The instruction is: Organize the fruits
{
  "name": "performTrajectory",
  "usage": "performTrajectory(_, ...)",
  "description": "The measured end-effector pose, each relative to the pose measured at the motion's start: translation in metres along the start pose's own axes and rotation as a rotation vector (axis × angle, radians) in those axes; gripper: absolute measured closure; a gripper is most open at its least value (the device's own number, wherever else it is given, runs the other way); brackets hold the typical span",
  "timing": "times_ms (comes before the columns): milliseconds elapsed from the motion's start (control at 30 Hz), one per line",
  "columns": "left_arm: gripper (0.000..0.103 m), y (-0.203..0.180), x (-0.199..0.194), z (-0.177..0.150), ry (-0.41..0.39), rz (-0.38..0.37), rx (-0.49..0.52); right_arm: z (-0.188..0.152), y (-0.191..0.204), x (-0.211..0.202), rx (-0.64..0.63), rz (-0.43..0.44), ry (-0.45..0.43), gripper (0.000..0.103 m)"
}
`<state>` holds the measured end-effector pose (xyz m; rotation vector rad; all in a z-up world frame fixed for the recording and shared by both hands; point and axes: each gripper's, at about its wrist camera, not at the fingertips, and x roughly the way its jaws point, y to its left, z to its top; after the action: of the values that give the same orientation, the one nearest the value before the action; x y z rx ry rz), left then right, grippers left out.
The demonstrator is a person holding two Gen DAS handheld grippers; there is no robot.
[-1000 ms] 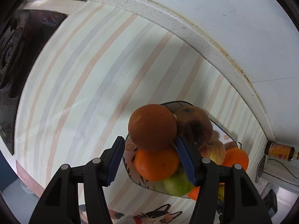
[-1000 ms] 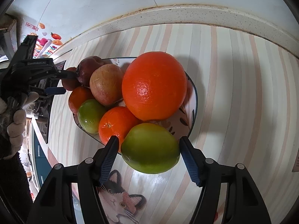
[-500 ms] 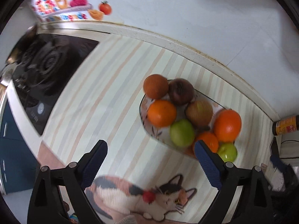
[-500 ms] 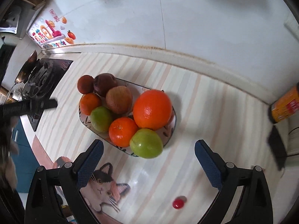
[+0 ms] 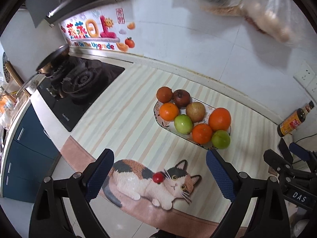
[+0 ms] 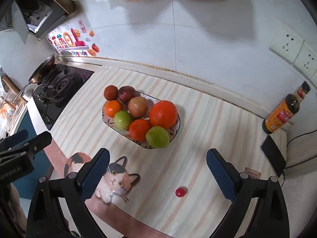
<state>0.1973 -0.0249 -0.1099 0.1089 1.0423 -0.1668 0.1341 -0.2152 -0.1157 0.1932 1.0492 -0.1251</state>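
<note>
left hand-held gripper point(image 5: 159, 175): we see jaws wide, empty
right hand-held gripper point(image 6: 157, 169): wide, empty
fruit plate point(image 6: 177, 128): eight fruits, on counter point(image 6: 208, 119)
cherry tomato point(image 6: 180, 192): loose, off plate

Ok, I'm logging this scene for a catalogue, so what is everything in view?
oranges: four, orange, in the plate
green fruits: two, green, plate's near side
dark fruits: two, reddish-brown, plate's far end
russet fruit: one, brownish, plate's middle
plate: one, patterned white, on the striped mat
small tomato: one, red, loose on the mat
mat: one, striped with a cat print, on the counter
bottle: one, dark with orange label, by the wall
hob: one, black, far left
left gripper: open, empty
right gripper: open, empty
</note>
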Motion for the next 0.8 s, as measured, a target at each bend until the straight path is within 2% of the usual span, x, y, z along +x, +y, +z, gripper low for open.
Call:
performTrajectory(367, 0.008, -0.002, -0.046, -0.037, -0.051, -0.008, -0.016, -0.034, 0.005, -0.065, -0.04, 0.003, -0.066, 0.003)
performTrajectory(800, 0.008, -0.003, -0.071, -0.053, -0.097, 0.001, -0.02, -0.049, 0.009, -0.091, -0.041, 0.016, -0.094, 0.003)
